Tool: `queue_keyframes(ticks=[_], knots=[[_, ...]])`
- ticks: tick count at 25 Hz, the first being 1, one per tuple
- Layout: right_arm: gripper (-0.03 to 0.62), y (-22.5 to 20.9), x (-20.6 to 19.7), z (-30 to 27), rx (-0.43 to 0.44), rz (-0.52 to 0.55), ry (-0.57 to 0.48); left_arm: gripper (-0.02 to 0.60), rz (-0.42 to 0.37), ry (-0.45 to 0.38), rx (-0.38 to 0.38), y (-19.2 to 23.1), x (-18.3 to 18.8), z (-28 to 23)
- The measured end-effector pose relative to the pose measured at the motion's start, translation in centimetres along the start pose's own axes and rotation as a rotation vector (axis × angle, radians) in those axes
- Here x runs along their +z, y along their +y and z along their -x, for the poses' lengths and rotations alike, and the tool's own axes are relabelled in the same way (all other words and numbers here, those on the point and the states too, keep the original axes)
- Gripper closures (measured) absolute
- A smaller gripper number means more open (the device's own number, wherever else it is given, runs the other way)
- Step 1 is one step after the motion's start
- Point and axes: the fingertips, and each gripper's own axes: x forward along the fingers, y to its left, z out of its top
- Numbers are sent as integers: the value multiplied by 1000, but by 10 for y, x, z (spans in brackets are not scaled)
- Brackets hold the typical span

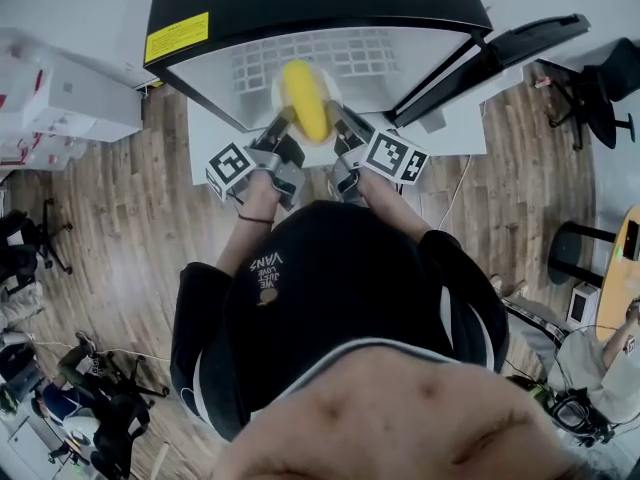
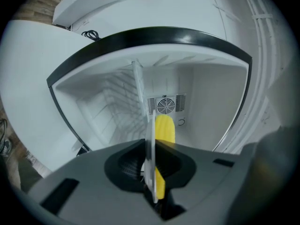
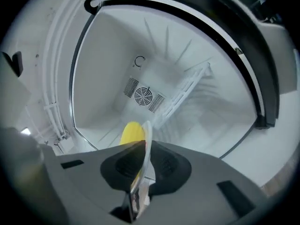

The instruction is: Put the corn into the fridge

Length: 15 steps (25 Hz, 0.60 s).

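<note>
Before the open fridge [image 1: 400,53], left gripper [image 1: 285,120] and right gripper [image 1: 336,118], jaws tight on the plate [image 2: 150,144] under the corn [image 1: 306,98]

Glossy white plate [image 1: 278,88], smooth yellow corn [image 1: 305,98], fridge [image 2: 211,107] lined with smooth white plastic, floor [image 1: 130,228] of matt wood.

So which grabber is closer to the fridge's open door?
Right. The right gripper grips the plate on the side where the door stands open; the left gripper grips its other side, across the corn from the door.
</note>
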Motion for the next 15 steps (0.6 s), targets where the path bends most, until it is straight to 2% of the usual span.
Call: queue_keyframes(ticks=[15], knots=[[562,-4,17,-29,38,26,62,531,62,-102,-1,2,17,-14]])
